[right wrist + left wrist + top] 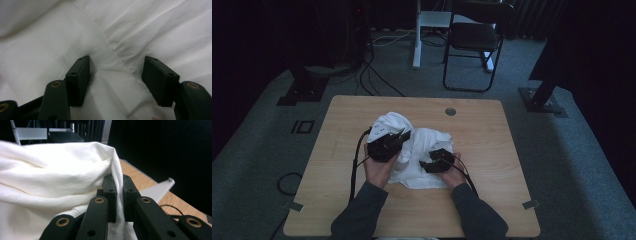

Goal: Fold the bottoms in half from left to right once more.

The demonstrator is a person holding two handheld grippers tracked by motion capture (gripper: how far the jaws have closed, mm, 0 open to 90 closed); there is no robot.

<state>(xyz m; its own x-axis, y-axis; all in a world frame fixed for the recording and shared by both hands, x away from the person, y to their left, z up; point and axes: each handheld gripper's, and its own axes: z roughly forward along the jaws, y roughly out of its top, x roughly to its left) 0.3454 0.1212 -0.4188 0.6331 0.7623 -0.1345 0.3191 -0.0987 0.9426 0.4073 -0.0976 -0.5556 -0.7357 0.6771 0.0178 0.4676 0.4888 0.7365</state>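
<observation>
Left gripper (401, 136): jaws pressed together, pinching a raised fold of the white cloth (412, 150), as the left gripper view showed (119, 192).
White cloth: lay crumpled at the middle of the wooden table (337, 150), its left part lifted into a hump.
Right gripper (428, 164): jaws spread, resting on the cloth, a wrinkled ridge of it between them (115, 80), pads not pressing.

No readable text, label or number appears anywhere.
</observation>
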